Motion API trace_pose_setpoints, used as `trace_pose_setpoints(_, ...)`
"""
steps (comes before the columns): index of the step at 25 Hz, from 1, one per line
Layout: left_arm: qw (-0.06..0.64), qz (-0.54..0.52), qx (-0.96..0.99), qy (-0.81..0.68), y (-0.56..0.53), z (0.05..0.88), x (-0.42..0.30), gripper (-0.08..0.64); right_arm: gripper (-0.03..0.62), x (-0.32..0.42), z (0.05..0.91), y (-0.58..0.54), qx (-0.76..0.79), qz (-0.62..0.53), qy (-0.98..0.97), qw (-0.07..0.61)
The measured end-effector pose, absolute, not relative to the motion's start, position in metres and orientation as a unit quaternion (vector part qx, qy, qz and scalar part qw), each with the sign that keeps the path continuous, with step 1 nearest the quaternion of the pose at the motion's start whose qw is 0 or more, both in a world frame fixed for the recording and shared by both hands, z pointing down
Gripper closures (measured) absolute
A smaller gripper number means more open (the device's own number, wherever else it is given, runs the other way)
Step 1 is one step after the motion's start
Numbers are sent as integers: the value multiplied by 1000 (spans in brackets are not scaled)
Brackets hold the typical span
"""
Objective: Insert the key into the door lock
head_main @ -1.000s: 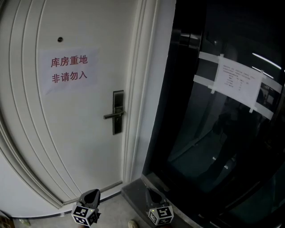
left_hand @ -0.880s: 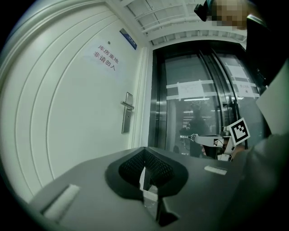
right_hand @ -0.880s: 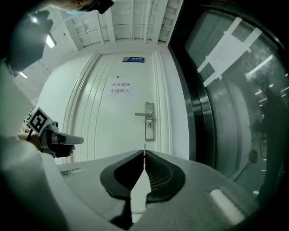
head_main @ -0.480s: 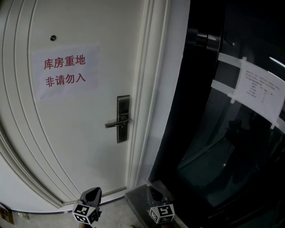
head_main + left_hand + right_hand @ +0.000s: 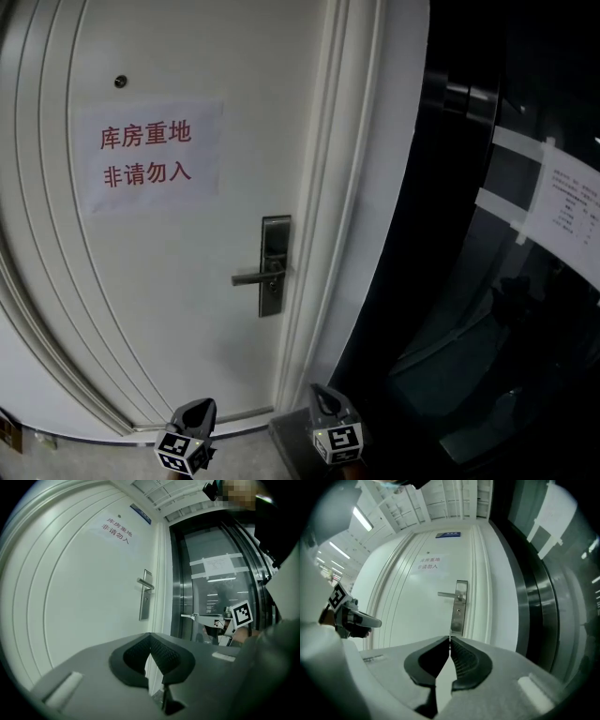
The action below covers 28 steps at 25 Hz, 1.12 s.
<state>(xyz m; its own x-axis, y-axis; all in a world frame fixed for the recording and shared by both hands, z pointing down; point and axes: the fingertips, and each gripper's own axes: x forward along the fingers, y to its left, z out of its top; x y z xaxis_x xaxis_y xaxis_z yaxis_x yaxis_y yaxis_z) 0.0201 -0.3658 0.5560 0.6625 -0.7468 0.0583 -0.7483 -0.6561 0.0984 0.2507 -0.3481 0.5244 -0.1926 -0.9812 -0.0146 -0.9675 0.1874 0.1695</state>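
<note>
A white door carries a steel lock plate [image 5: 274, 265] with a lever handle [image 5: 251, 277] pointing left. In the right gripper view the plate [image 5: 461, 606] stands straight ahead, well beyond the jaws. My right gripper [image 5: 333, 424] is low in the head view, below and right of the plate, and shut on a small metal key [image 5: 188, 616] that sticks out of its tip toward the door. My left gripper [image 5: 192, 433] hangs to its left, jaws closed on nothing, and shows the same way in the right gripper view [image 5: 375, 620]. Both are short of the door.
A paper sign [image 5: 150, 155] with red characters is stuck on the door above the handle, under a peephole [image 5: 120, 82]. Right of the white door frame [image 5: 361, 206] stands a dark glass panel [image 5: 487, 309] with a taped notice [image 5: 567, 202]. A dark ledge [image 5: 291, 441] lies at its foot.
The door and lock plate have grown larger and shifted right and down in the head view. Both grippers have moved toward the door, the right one further.
</note>
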Motion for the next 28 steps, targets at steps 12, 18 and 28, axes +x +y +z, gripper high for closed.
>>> trace_pose_setpoints(12, 64, 10, 893, -445, -363, 560, 10, 557, 581, 242, 488, -414, 599, -132, -787, 67)
trace_pose_setpoints(18, 66, 10, 887, -457, -362, 563, 5, 557, 581, 235, 468, -443, 588, -170, -787, 78)
trace_pose_setpoints(28, 67, 8, 881, -468, -362, 553, -2, 557, 581, 223, 446, -498, 576, -200, -785, 105)
